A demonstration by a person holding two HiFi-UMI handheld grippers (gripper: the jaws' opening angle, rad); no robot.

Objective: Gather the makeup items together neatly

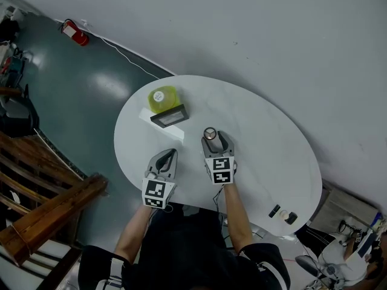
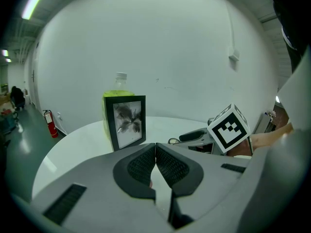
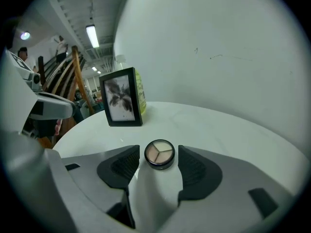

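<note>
A round eyeshadow compact (image 1: pixel 210 133) (image 3: pixel 159 154) with three pale shades lies flat on the white round table (image 1: pixel 266 156). My right gripper (image 1: pixel 216 139) (image 3: pixel 159 163) stands open around it, one pad on each side with a thin gap to each. My left gripper (image 1: pixel 169 155) (image 2: pixel 155 148) is shut, its pads meeting, low over the table to the left of the right one. Several small makeup items (image 1: pixel 282 214), dark and pale, sit near the table's near right edge, far from both grippers.
A black picture frame (image 1: pixel 169 116) (image 2: pixel 126 121) (image 3: pixel 121 103) stands at the table's far left with a yellow-green bottle (image 1: pixel 163 97) (image 2: pixel 116 89) behind it. Wooden beams (image 1: pixel 48 204) and a red fire extinguisher (image 1: pixel 75 32) are on the floor to the left.
</note>
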